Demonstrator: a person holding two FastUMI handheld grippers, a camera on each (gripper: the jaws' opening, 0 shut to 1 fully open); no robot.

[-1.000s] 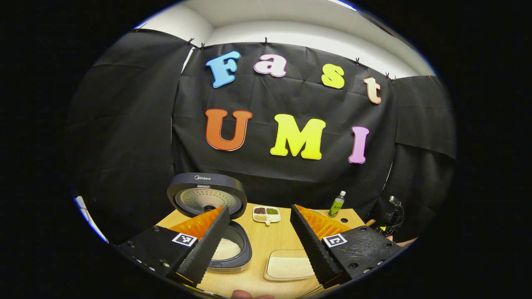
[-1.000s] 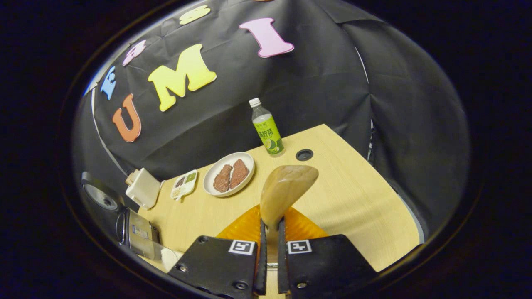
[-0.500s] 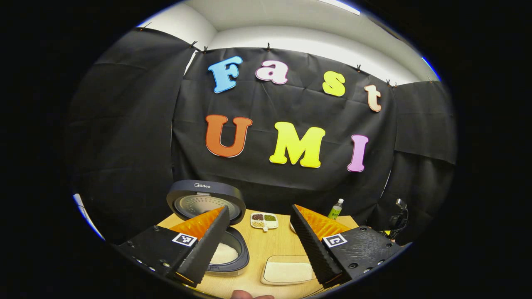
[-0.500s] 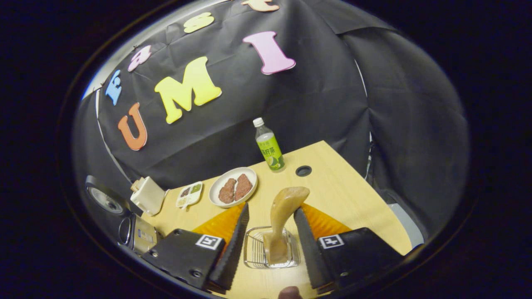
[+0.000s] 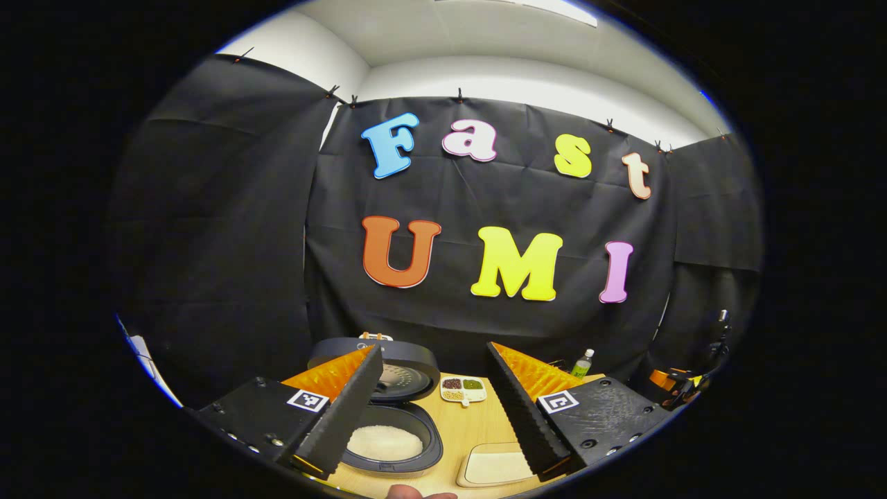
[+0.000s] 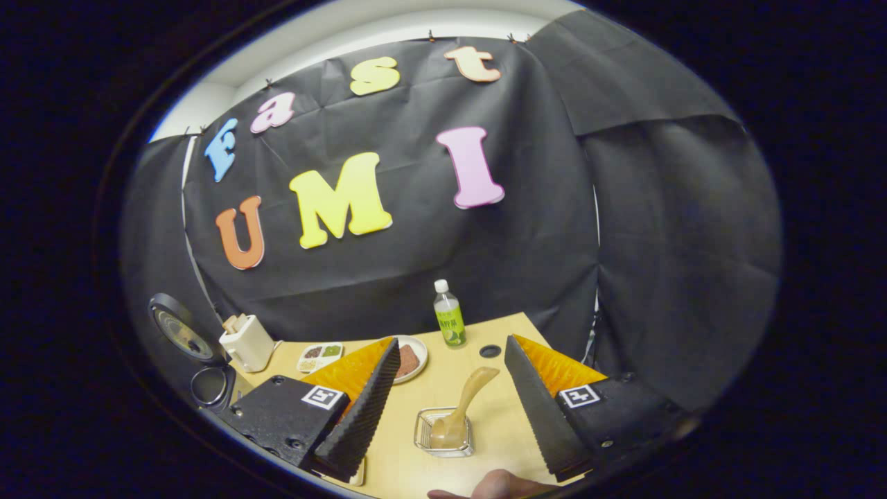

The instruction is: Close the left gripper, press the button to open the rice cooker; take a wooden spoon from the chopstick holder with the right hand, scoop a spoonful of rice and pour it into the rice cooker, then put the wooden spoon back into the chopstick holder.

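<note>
**Spoon in the holder, both grippers spread wide**

The wooden table (image 6: 513,409) carries everything. At its left end the rice cooker (image 5: 393,443) stands with its lid (image 5: 409,367) tipped up and back, and white rice lies in the inner pot. In the right gripper view the same cooker sits at the far left edge, with a white boxy container (image 6: 248,343) just beside it.

In the left gripper view a shallow tray of rice (image 5: 495,468) lies just right of the cooker. A round plate (image 6: 414,357) with brown food is near the table's back, partly hidden behind a finger in the right gripper view. Beside it is a small divided dish (image 6: 320,355) of grains, and a green-labelled bottle (image 6: 449,324) stands upright near the cloth wall.

The left gripper (image 5: 436,409) hangs above the cooker and tray — its jaws wide apart, nothing between them. The right gripper (image 6: 454,402) is likewise spread wide and holds nothing.

Between the right gripper's fingers, down on the table, sits the chopstick holder (image 6: 424,436) — a small wire basket. The wooden spoon (image 6: 463,409) stands in it, leaning to the right, untouched by either finger.
</note>
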